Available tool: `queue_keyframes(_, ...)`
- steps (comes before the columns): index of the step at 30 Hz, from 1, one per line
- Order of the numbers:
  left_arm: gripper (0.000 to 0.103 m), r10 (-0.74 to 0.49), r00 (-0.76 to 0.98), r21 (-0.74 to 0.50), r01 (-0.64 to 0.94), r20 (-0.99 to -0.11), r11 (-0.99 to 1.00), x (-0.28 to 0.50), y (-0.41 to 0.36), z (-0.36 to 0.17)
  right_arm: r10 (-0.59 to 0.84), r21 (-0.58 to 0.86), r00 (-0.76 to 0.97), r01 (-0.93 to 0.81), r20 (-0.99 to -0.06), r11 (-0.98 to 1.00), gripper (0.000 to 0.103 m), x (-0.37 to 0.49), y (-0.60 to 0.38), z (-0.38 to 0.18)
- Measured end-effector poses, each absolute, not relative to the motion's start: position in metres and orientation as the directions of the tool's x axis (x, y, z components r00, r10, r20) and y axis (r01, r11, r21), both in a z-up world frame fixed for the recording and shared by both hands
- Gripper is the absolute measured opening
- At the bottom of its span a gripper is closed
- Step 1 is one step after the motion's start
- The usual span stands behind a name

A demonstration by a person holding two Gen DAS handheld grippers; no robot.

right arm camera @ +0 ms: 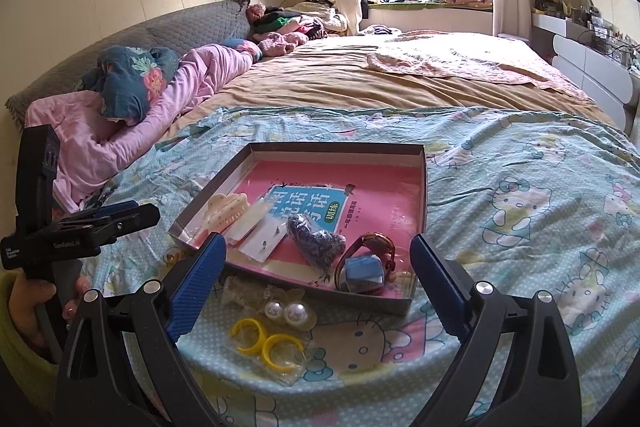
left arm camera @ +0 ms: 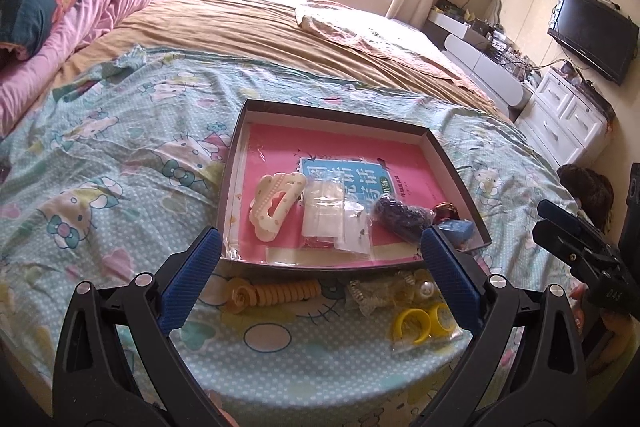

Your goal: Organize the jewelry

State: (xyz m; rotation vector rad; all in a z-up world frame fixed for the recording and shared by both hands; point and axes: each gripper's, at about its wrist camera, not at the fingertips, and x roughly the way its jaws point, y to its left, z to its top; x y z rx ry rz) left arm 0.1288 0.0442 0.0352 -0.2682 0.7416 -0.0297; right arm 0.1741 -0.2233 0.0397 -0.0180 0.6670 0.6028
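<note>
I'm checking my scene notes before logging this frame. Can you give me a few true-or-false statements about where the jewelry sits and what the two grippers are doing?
1. The cream plastic claw hair clip lies inside the shallow grey cardboard tray. True.
2. The yellow open hoop earrings lie inside the tray. False: they lie on the bedsheet, in front of it.
3. The right gripper is shut on the brown bangle. False: its fingers are open and hold nothing.
4. The left gripper is open. True.
5. The two pearl earrings lie outside the tray. True.

Box (right arm camera: pixel 416 163) far half free; near half crowded; bedspread (right arm camera: pixel 520 167) beside open.
</note>
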Motion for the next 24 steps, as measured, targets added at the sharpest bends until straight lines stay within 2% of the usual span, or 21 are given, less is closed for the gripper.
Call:
queue_keyframes(16, 0.093, -0.037, 0.738, -0.143, -0.081, -0.674, 0.986, 0.105, 0.039, 0.037, 0.543, 0.171, 0.603, -0.563, -0.584, 0.809, 0.092, 0.149, -0.221, 0.044)
queue_keyframes(24, 0.093, -0.019, 0.721, -0.128, -0.097, -0.693, 0.987, 0.093, 0.041, 0.029, 0.558, 0.181, 0.575, -0.582, -0.599, 0.793, 0.092, 0.139, -0.215, 0.036)
